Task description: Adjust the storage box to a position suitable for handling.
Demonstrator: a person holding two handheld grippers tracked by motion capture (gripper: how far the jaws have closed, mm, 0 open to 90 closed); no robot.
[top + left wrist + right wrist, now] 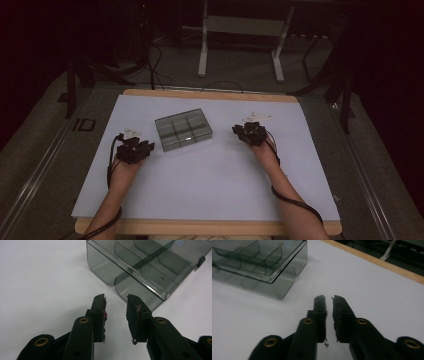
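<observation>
We are at the approach; the smoky plastic box (183, 130) with its six compartments sits closed on the white tabletop (210, 185), between our two grippers and untouched; the left gripper (115, 302) has its fingers a narrow gap apart, nothing between them; the right gripper (328, 298) has its fingers nearly pressed together, also empty; next, we judge, both must spread wider before meeting the box's walls; there is free room on every side, and the wooden edge (210, 95) lies well beyond.
</observation>
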